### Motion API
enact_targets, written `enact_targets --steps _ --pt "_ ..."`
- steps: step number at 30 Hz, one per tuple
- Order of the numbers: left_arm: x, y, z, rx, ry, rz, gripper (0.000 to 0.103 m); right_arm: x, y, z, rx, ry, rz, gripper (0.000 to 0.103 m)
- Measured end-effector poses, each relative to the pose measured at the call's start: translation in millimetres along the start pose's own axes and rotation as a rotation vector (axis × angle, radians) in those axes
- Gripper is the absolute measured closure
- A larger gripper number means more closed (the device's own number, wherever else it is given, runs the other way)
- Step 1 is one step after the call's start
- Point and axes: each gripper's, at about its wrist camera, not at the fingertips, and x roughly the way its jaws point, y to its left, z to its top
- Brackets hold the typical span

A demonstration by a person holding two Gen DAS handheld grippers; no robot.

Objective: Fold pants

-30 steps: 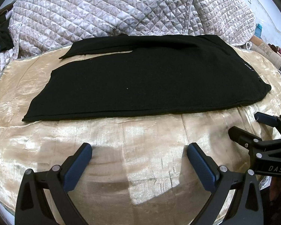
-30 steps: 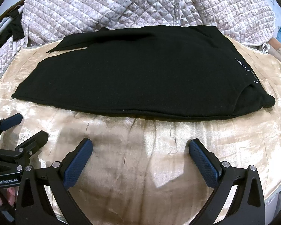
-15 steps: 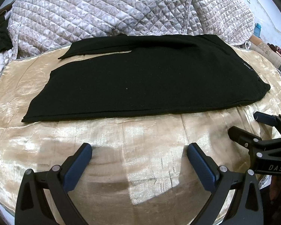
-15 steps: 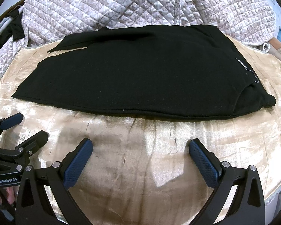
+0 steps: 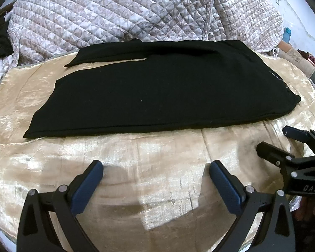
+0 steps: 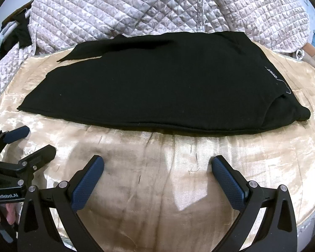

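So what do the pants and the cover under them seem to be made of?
Pants: apparently a matte black knit, perhaps fleece; they reflect almost no light.
Cover: a shiny beige fabric, maybe satin or velvet; bright patches and fine creases show.

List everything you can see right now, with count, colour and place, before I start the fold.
pants: one, black, lying flat across the middle of the cover, waist end to the right
cover: one, shiny beige-gold, spread under the pants
quilt: one, pale grey-pink quilted, bunched behind the pants
dark garment: one, black, far left edge
left gripper: one, black with blue pads, open, empty
right gripper: one, black with blue pads, open, empty
hand: partly visible, holding the left gripper
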Motion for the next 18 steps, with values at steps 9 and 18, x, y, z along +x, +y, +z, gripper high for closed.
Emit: enact_targets --steps 9,18 --pt "-5 13 2 -0.046 -0.027 -0.039 0.003 -15 -21 2 0.096 -0.042 0.004 0.000" --pt "-1 53 10 -0.199 -0.042 -0.084 0.007 -18 -74 11 0.231 -0.074 0.037 0.001"
